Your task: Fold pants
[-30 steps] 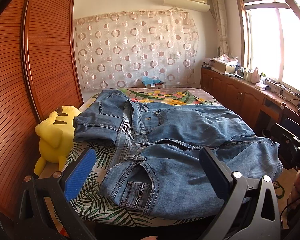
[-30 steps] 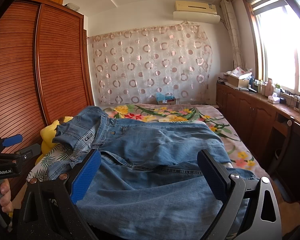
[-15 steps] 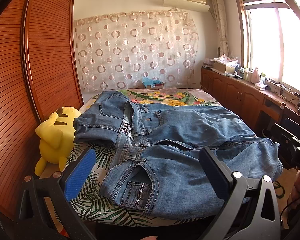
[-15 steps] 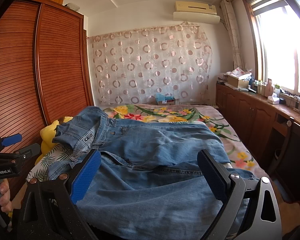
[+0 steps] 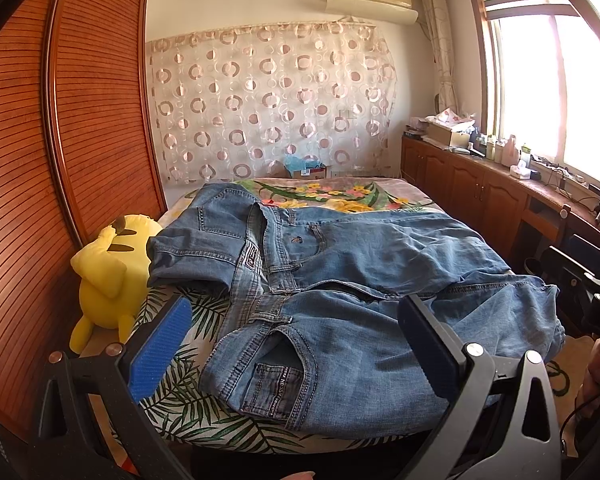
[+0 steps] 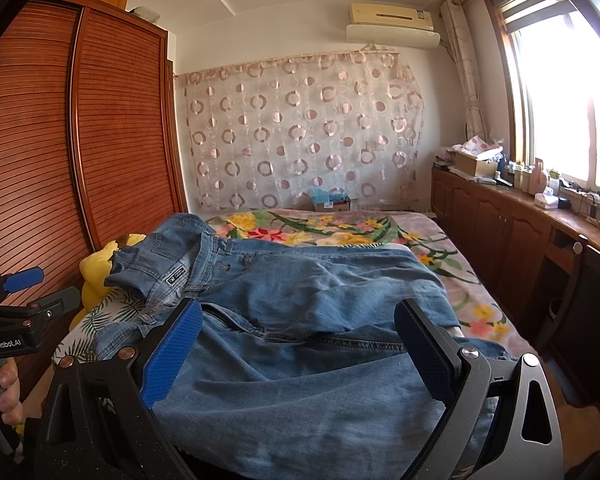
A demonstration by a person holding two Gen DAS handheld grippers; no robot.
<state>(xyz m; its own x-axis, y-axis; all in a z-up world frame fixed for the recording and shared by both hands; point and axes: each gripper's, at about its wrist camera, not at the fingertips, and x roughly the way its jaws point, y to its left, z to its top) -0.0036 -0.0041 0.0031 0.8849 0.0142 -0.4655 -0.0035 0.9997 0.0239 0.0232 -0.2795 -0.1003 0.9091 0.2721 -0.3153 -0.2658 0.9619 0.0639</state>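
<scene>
We see blue jeans (image 5: pixel 340 280) spread loosely across a floral bed (image 5: pixel 340 196). Our left gripper (image 5: pixel 292 344) and right gripper (image 6: pixel 296 352) hover before them, fingers wide apart, holding nothing.

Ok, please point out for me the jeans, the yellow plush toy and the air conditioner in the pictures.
jeans (image 5: pixel 380 340): left wrist view, on the near leg.
yellow plush toy (image 5: pixel 108 276): left wrist view, on its body.
air conditioner (image 6: pixel 392 24): right wrist view, on its front panel.

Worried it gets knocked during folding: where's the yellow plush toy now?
The yellow plush toy sits at the bed's left edge in the left wrist view, against the wooden wardrobe and beside the jeans' waistband end.
</scene>
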